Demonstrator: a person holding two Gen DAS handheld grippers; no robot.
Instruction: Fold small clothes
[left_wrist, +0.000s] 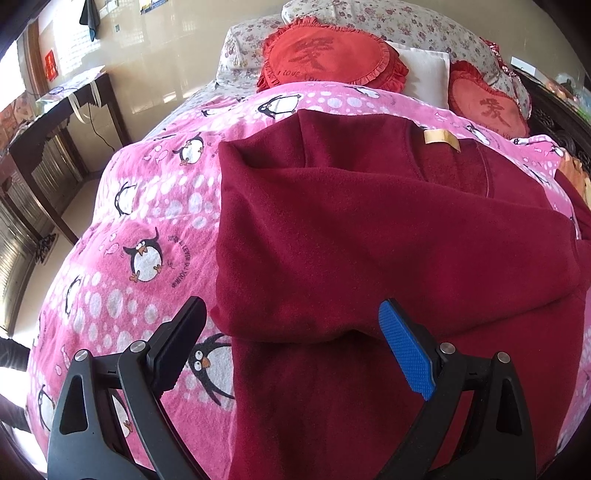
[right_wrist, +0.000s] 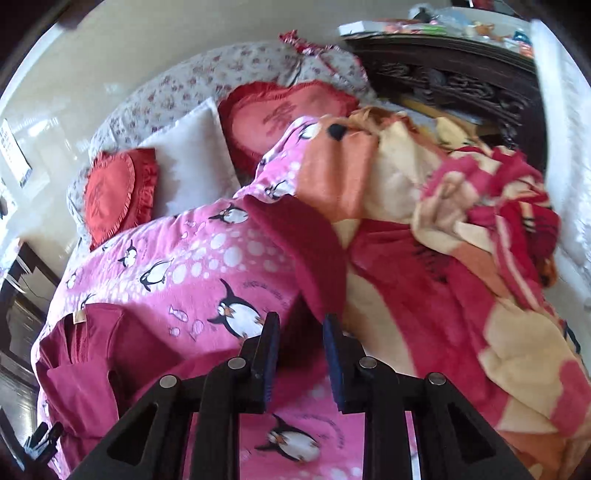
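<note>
Our right gripper (right_wrist: 301, 328) pinches the top's (left_wrist: 369, 229) sleeve (right_wrist: 310, 258) to fold it in (left gripper (left_wrist: 291, 325) fingers spread, steadying nothing).

"I love you" on red heart cushion (left_wrist: 325, 55)

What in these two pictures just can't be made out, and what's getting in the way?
- Left wrist view: the dark red garment runs off the right and bottom edges, so its full shape is cut off; the open left gripper hides part of its hem.
- Left wrist view: the tan label is too small to read.
- Right wrist view: whether the right gripper actually pinches the sleeve; the sleeve end sits in shadow between the fingers.
- Right wrist view: the shelf clutter is blurred.
</note>
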